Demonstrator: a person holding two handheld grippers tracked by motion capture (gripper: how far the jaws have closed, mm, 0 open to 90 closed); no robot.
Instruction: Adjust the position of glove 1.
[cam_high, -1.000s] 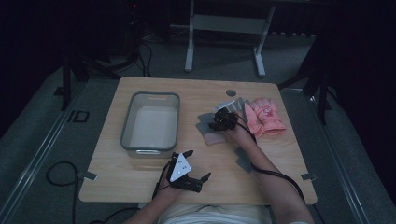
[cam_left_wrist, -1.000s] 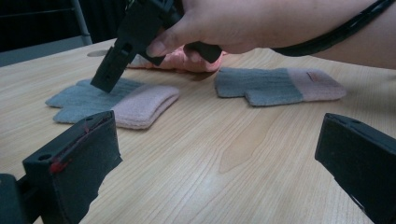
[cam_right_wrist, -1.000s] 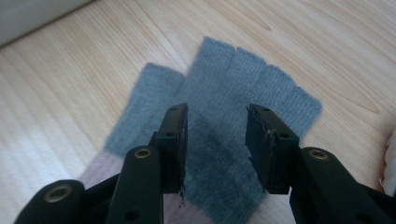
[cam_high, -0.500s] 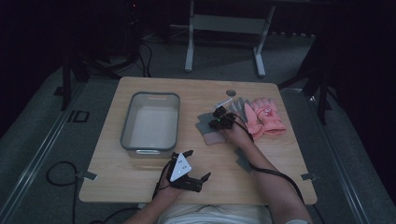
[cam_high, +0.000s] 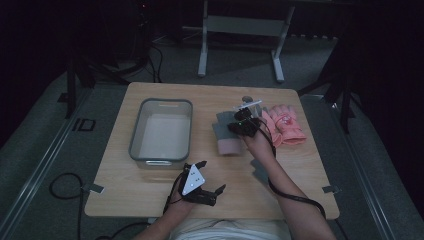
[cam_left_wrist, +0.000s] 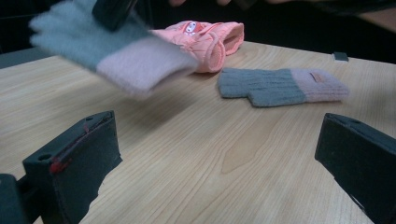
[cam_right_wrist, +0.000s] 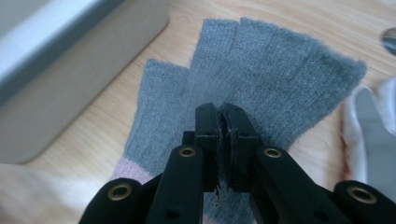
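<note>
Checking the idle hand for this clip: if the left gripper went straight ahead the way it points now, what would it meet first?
Probably the grey glove lying flat on the table, ahead between the left gripper's open jaws. Depth is uncertain; the lifted glove hangs above and left of that line.

- Table (cam_high: 150, 190): pale wood with visible grain, smooth and matt.
- Grey glove (cam_right_wrist: 261, 84): fuzzy knitted wool-like cloth with a pink ribbed cuff.
- Pink gloves (cam_left_wrist: 205, 37): smooth, padded, quilted fabric.
- Bin (cam_high: 137, 150): translucent grey plastic with a slight sheen.
- Right gripper (cam_right_wrist: 222, 119): matt black plastic with brass-coloured metal rivets.
</note>
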